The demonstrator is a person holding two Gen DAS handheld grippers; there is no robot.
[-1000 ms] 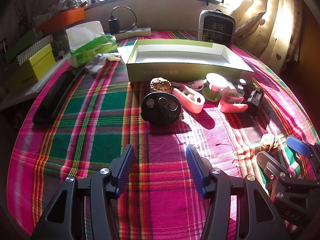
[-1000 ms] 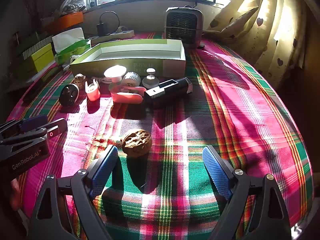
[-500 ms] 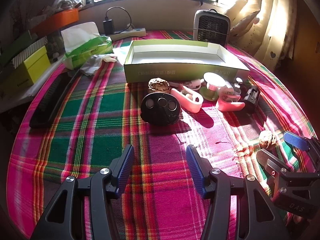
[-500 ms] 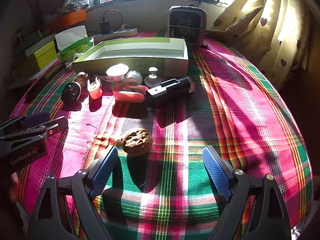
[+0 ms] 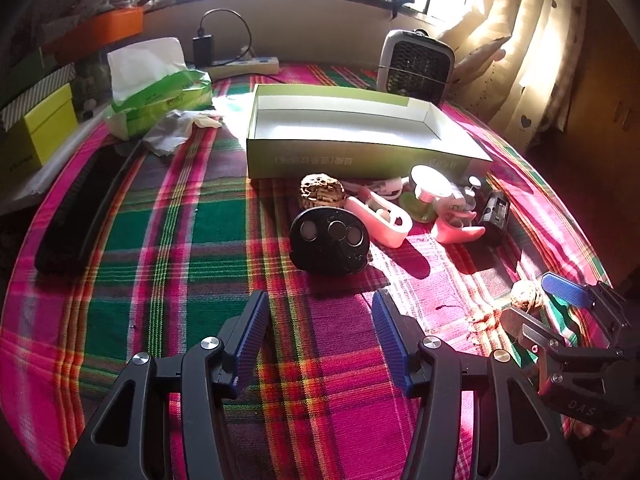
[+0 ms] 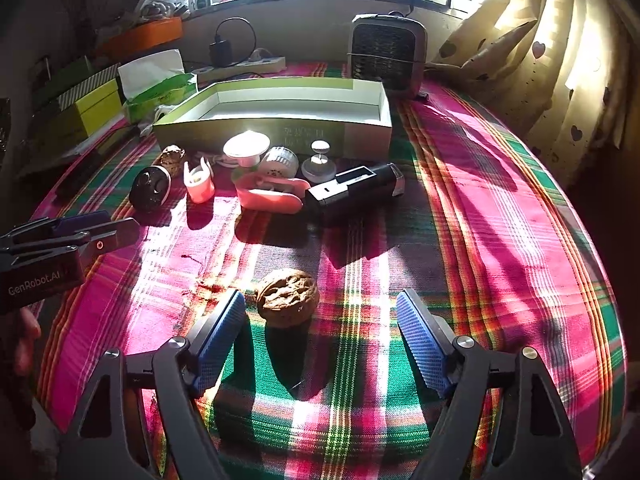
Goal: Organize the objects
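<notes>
A brown walnut lies on the plaid cloth between the blue pads of my right gripper. The jaws are closing around it and neither pad touches it. In the left wrist view the same walnut shows at the right, between the right gripper's fingers. My left gripper hangs open over bare cloth, just short of a black oval case. Behind the case sit a second walnut, two pink holders, white caps and a black tube. An open green box stands behind them, nothing inside.
A small fan heater stands at the back near the curtain. A tissue pack, a yellow box and a long black comb line the left side. A power strip lies under the window.
The right gripper's pads have drawn closer together around the walnut. The left gripper has tilted slightly, so the box and objects sit a little lower in its view.
</notes>
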